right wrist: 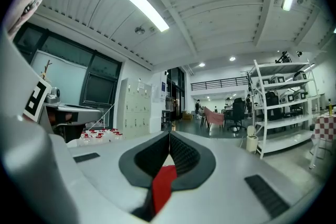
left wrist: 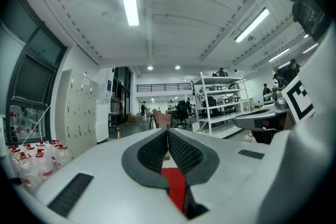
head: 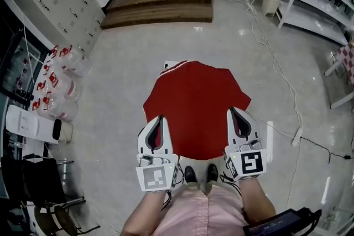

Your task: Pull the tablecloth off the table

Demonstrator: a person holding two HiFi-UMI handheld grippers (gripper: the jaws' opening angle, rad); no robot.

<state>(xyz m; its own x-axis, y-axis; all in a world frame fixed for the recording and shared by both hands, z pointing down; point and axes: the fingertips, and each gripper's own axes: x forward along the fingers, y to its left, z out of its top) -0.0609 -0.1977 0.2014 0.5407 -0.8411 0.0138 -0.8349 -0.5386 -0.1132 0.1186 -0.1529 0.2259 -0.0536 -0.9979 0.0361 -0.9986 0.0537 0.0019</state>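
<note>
Ahead of left gripper [head: 160, 120] and right gripper [head: 236, 113], each clamped on the near hem of the red tablecloth [head: 194, 99]: seemingly draped over the tabletop [head: 168, 66], one far white corner bared; mostly yet to pull off.

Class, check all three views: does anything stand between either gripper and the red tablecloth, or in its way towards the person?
Nothing visible does. The left gripper and the right gripper are each shut on the near edge of the tablecloth. Between that edge and the person, only floor and shoes show.
</note>
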